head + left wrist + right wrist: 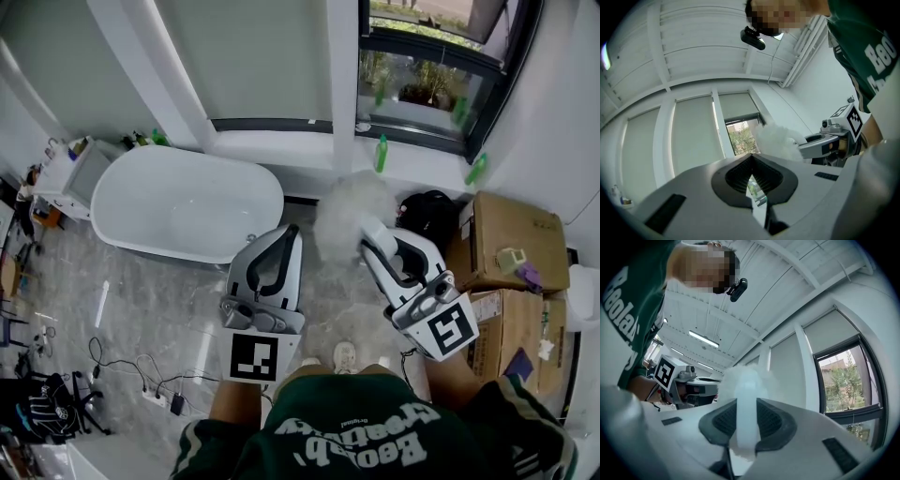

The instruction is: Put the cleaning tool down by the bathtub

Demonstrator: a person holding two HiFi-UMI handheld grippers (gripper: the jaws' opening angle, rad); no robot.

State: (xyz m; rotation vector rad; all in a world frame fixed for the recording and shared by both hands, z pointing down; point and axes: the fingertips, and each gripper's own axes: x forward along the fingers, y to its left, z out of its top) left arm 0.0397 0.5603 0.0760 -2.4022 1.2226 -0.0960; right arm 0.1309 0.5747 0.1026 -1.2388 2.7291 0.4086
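Note:
In the head view, the white oval bathtub [187, 202] stands at the left on a grey marble floor. The cleaning tool is a fluffy white duster [352, 211] with a white handle. My right gripper [367, 232] is shut on that handle, and the fluffy head sticks out past the jaws just right of the tub's end. The right gripper view shows the handle [746, 418] pinched between the dark pads, with the head [747, 378] above. My left gripper [292, 234] is held beside it, level, shut and holding nothing [752, 161]. From the left gripper view the duster [776, 140] is at the right.
Cardboard boxes [506, 244] are stacked at the right, with a black bag [427, 211] beside them. Green bottles [382, 155] stand on the window sill. A power strip and cables [155, 394] lie on the floor at the left. A small cabinet [70, 173] stands beyond the tub.

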